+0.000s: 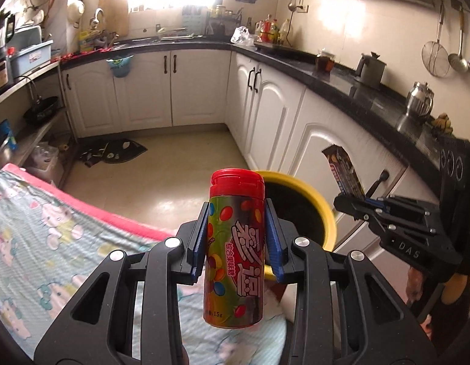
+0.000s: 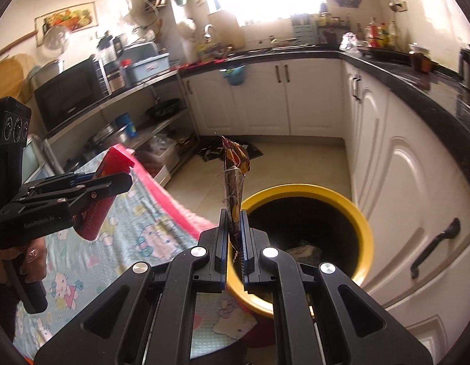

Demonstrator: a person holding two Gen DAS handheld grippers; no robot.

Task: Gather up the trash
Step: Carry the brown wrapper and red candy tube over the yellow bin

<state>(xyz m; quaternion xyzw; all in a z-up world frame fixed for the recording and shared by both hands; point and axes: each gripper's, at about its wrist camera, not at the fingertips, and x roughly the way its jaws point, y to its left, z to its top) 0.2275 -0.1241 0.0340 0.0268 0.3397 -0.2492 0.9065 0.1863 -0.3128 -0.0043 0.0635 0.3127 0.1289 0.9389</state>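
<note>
While its two blue-padded fingers (image 1: 201, 237) press on either side of a candy tube (image 1: 235, 243), the left gripper (image 1: 236, 240) holds that tube upright, red cap on top, its label printed with coloured sweets. Its jaws stand partly apart, spaced by the tube's width. Just behind the tube is a yellow-rimmed trash bin (image 1: 323, 210) with a dark inside. Off to the side, the right gripper (image 2: 234, 243) has its jaws almost together, pinching a flat, crinkled snack wrapper (image 2: 235, 173) that stands up between the pads (image 2: 224, 240). That wrapper sits above the near rim of the bin, where some litter lies at the bottom. Beside and below both grippers spreads a pale blue cartoon-cat cloth (image 1: 37, 237) with a pink edge. Beyond are a cream tiled floor (image 1: 174, 158), white cabinets (image 1: 143, 91) and a black countertop (image 1: 341, 82).
</note>
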